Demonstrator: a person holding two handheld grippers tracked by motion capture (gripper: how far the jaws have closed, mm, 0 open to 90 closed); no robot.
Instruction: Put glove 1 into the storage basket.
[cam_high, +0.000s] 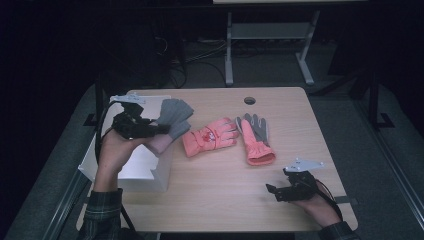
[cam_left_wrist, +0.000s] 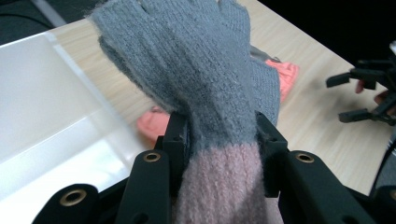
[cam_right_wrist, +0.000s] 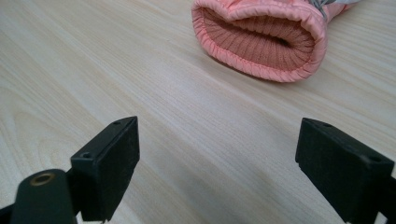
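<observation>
My left gripper (cam_high: 159, 131) is shut on a grey knit glove (cam_high: 175, 116) with a pink cuff, held in the air over the white box (cam_high: 145, 170) at the table's left. In the left gripper view the jaws pinch the grey knit glove (cam_left_wrist: 205, 70) where grey meets pink, fingers pointing away. Two pink ski gloves lie mid-table: one (cam_high: 209, 136) palm down, the other (cam_high: 256, 140) showing its grey palm. My right gripper (cam_high: 272, 191) rests open near the front right edge, its jaws aimed at the cuff opening of a pink glove (cam_right_wrist: 261, 39).
The white box (cam_left_wrist: 42, 93) stands open below the held glove. A round cable hole (cam_high: 249, 100) sits at the table's (cam_high: 235, 195) far edge. Beyond the table stands a grey desk frame (cam_high: 270, 45) on the dark floor.
</observation>
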